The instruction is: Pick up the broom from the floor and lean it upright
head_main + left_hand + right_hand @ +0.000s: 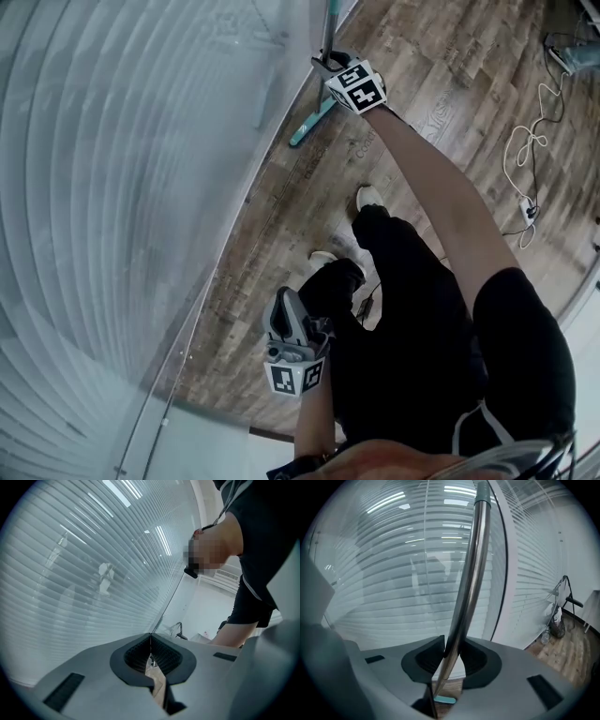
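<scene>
Left tongs [150,644] are kept shut and empty, clear of the work. Broom [471,573] is clamped at its metal handle by right tongs [452,653], nearly upright, with its teal head [309,127] at the floor [422,56] edge along the glass wall [141,187]. The handle top is best tipped gently onto the glass before release.

The broom [312,120] stands just beside the glass wall [141,187], with its head on the floor [422,75] at the wall's foot. Its handle passes up between the jaws of the right gripper [328,62]. The shoes [368,197] stand below the broom head in the head view. The left gripper [284,314] is beside the legs, well apart from the broom. A cable [530,150] lies on the floor at the right.
</scene>
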`<state>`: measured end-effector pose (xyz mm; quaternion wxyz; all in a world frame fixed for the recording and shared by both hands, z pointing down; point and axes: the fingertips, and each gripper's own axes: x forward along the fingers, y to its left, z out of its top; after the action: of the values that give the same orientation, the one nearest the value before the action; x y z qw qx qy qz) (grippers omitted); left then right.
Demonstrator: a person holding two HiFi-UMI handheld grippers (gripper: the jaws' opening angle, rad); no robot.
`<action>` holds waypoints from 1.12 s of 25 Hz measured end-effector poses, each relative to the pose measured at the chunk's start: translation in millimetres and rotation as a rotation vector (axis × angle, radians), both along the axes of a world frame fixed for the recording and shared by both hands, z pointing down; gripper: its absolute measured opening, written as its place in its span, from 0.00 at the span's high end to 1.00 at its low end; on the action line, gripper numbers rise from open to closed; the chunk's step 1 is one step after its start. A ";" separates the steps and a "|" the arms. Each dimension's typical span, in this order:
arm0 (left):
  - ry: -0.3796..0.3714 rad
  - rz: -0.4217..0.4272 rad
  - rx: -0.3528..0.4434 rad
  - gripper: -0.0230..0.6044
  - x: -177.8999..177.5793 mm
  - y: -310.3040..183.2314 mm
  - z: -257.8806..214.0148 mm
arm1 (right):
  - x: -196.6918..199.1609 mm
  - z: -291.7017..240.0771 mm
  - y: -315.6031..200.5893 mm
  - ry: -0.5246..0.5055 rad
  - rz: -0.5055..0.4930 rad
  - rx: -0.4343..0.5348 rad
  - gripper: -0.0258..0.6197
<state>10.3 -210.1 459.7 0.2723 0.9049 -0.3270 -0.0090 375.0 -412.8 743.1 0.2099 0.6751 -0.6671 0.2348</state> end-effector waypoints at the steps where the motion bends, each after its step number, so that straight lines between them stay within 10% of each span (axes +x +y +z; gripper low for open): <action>1: 0.004 -0.005 -0.005 0.93 2.2 -1.6 2.8 | 2.8 1.9 -3.4 0.007 -0.011 -0.004 0.80; 28: 0.010 0.010 -0.078 0.93 30.3 -10.7 9.7 | 33.7 0.4 -13.9 0.073 -0.185 -0.048 0.76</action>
<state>40.7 -220.7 469.4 0.3091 0.8951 -0.3213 0.0005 408.6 -426.6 743.5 0.2711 0.6137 -0.7125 0.2055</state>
